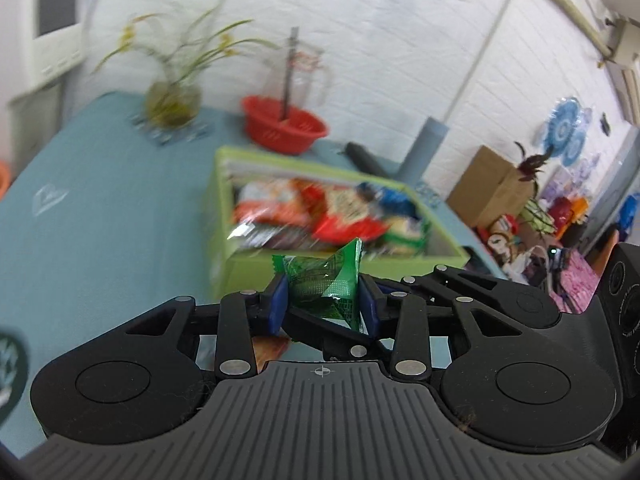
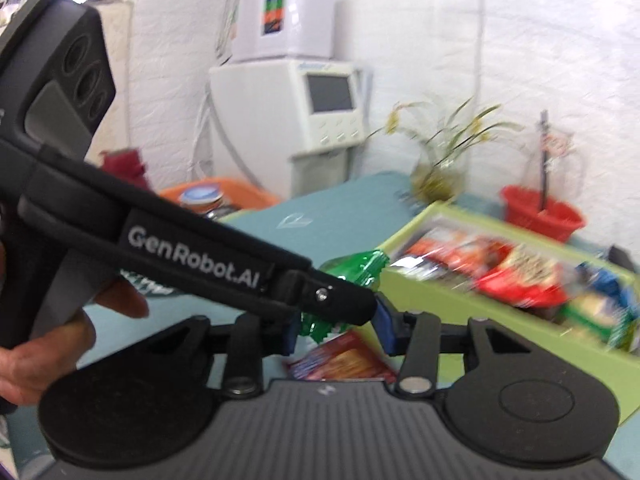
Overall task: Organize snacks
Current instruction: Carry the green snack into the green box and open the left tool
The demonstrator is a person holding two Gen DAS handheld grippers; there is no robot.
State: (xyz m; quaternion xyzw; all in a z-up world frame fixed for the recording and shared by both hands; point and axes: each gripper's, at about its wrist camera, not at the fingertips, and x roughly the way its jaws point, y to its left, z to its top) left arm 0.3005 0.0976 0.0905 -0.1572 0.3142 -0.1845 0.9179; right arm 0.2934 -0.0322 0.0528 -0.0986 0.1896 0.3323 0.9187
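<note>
In the left wrist view my left gripper (image 1: 324, 300) is shut on a crinkled green snack packet (image 1: 324, 280), held above the teal table (image 1: 100, 220), just short of the lime-green box (image 1: 224, 216) full of snack bags (image 1: 320, 208). In the right wrist view the left gripper (image 2: 356, 306) crosses in from the left, with the green packet (image 2: 352, 266) sticking out beyond it. The right gripper (image 2: 338, 330) has its blue pads either side of the packet's lower end and the left gripper's tip. Blur hides whether they press. A red-orange packet (image 2: 340, 364) lies flat on the table beneath.
A red basket (image 1: 284, 124) and a glass plant pot (image 1: 172, 104) stand behind the box. An orange tray with jars (image 2: 208, 200) sits past the table's far left edge. A hand (image 2: 40, 360) holds the left gripper's handle. Boxes and clutter fill the floor at right (image 1: 492, 188).
</note>
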